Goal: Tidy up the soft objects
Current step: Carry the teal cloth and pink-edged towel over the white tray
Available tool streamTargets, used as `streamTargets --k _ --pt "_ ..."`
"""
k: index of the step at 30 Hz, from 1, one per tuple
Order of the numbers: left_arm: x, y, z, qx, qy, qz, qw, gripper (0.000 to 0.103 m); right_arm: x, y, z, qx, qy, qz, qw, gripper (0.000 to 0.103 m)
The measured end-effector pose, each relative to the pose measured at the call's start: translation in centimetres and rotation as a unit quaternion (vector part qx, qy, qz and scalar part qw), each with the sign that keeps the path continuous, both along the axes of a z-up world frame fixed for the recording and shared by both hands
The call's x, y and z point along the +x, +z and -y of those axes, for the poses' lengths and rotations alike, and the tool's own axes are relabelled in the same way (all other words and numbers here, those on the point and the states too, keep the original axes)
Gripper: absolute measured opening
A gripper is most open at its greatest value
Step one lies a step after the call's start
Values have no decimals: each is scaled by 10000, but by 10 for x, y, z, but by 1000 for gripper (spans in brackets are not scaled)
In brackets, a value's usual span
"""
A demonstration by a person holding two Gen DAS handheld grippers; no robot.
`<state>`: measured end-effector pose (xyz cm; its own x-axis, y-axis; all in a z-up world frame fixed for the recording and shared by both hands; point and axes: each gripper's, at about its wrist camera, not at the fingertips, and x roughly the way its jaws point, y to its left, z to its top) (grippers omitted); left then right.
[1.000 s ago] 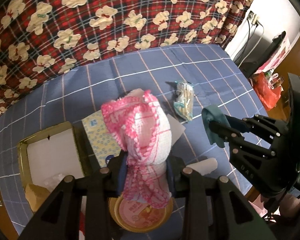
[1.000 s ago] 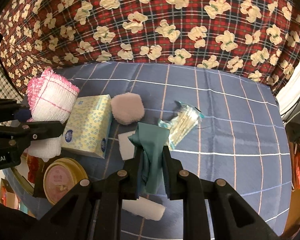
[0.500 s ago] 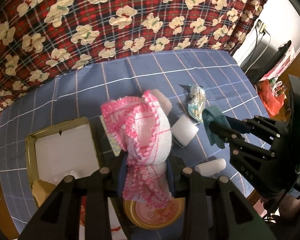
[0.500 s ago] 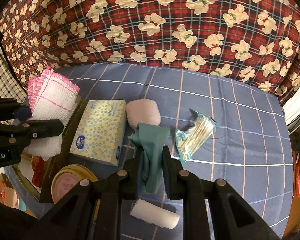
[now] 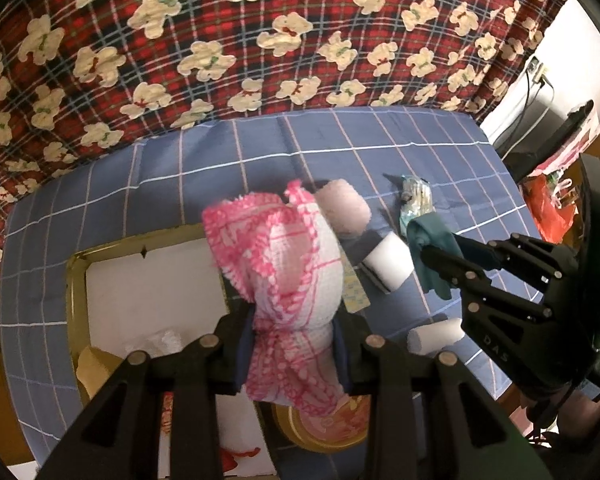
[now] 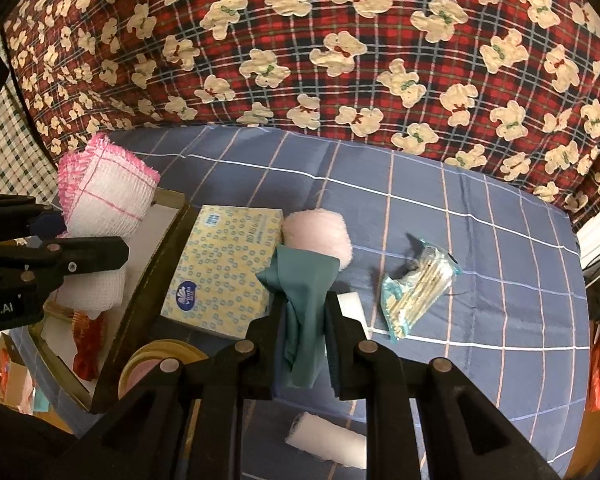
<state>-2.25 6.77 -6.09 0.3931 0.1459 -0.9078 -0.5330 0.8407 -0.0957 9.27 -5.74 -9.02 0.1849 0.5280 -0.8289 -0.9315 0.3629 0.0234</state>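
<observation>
My left gripper [image 5: 293, 340] is shut on a pink-and-white towel [image 5: 287, 268] and holds it above the right edge of the gold tin box [image 5: 75, 280]. The towel also shows in the right wrist view [image 6: 103, 200], over the box [image 6: 155, 264]. My right gripper [image 6: 306, 316] is shut on a teal cloth [image 6: 306, 296] above the table; it shows in the left wrist view [image 5: 432, 252]. A pink puff [image 6: 320, 236] and a yellow tissue pack [image 6: 223, 268] lie just ahead of it.
A packet of cotton swabs [image 6: 416, 292], a white block [image 5: 392, 260] and a white roll [image 6: 328, 440] lie on the blue checked tablecloth [image 6: 480, 240]. A round gold lid [image 5: 332, 424] sits near the front. A red bear-print curtain [image 6: 340, 40] hangs behind.
My left gripper has carried the towel left, from over the tissue pack to the box's edge. My right gripper has drawn back a little with the teal cloth.
</observation>
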Motion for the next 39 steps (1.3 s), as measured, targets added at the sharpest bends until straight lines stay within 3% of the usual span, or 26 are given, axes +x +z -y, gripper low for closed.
streamTargets --k 39 --pt "-51 -1 -35 -77 722 41 9974 32 -44 -2 -46 -16 675 48 9977 19"
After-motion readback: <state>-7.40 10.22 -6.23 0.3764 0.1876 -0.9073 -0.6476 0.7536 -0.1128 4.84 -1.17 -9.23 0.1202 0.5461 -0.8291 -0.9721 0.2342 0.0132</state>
